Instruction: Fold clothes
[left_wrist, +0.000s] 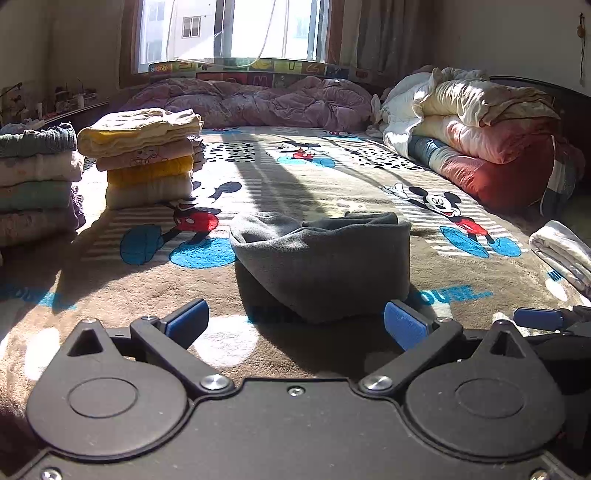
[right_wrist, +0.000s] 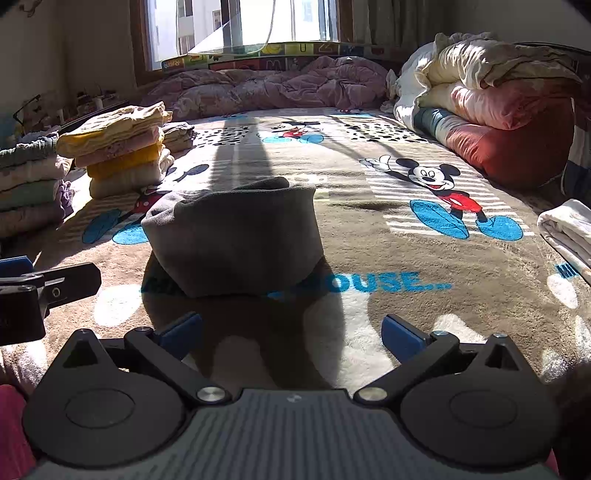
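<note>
Gaping, both jaws flank folded grey garment (left_wrist: 321, 266).

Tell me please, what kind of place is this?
Most likely a bedroom at home. A wide bed with a Mickey Mouse blanket, rolled quilts at its side, and stacks of folded clothes under a sunny window show it.

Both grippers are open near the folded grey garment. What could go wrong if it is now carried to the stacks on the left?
The grey garment is loosely folded, so gripping one layer may unfold it. The yellow-topped stack leans, so a push could topple it. The left gripper and right gripper are close together and may collide.
</note>
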